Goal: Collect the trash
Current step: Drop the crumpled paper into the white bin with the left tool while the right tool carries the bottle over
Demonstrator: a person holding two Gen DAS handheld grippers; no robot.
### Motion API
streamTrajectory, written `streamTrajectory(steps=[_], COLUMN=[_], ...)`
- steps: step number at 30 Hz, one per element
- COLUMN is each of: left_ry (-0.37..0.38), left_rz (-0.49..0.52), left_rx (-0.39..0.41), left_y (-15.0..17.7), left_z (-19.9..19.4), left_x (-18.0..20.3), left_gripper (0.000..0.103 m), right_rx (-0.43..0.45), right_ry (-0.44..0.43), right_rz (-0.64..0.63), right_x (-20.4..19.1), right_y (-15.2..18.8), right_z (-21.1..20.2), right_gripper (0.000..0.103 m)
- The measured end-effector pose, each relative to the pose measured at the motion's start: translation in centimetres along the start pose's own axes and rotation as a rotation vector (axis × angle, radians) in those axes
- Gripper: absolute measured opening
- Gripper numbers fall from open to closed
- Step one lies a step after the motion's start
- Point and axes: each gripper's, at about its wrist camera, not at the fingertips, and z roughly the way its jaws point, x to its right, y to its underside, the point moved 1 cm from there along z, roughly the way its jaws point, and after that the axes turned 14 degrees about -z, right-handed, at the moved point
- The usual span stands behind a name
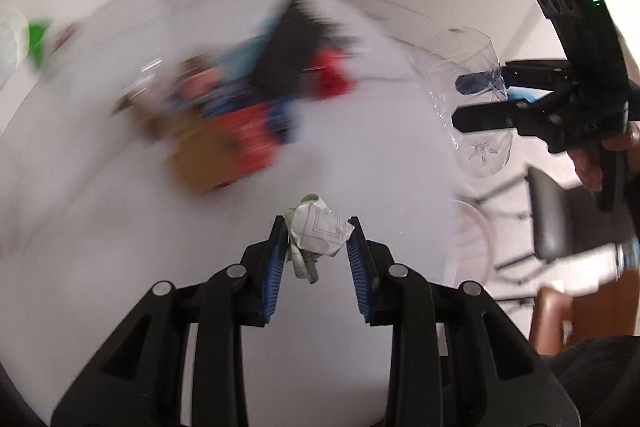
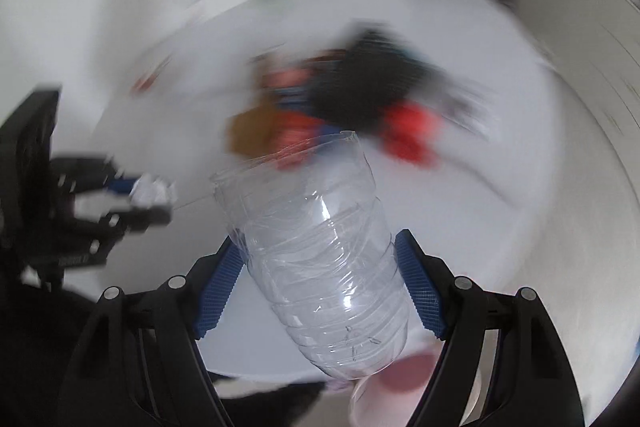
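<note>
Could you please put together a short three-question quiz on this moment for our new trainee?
1. What does the left gripper hold between its fingers?
2. True or false: the cut plastic bottle in the right gripper has its open end pointing away from the camera.
3. The blurred pile of wrappers lies on: A) the white table B) a chair C) the floor.

Key: 1. a crumpled paper scrap. 2. True. 3. A.
</note>
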Motion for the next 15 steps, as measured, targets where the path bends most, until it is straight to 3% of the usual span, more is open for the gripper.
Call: streamTrajectory(steps=[5,9,13,15], left_ry=[0.172,0.292,0.305,0.285], left_rz=[0.234,0.357,0.417,0.435], left_rx=[-0.078,-0.22,-0.346,-0.383], left_y=[0.4,2.6,5.6,7.0], left_z=[3.4,8.0,12.7,14.8], left_x=[10.6,18.6,23.6,25.2], left_gripper=[0.03,0.03,0.031,0.035], right_rx=[-0.015,-0.05,-0.043,-0.039], right_ry=[0.228,0.332,0.351,0.343], right_rz=[0.361,0.529,0.658,0.697], right_x=[5.2,6.6,7.0,7.3], right_y=[12.8,20.6,25.9,26.5], right_z=[-6.4,-8.5,-9.5,-7.7], right_gripper=[0.077,0.077,0.078,0.078])
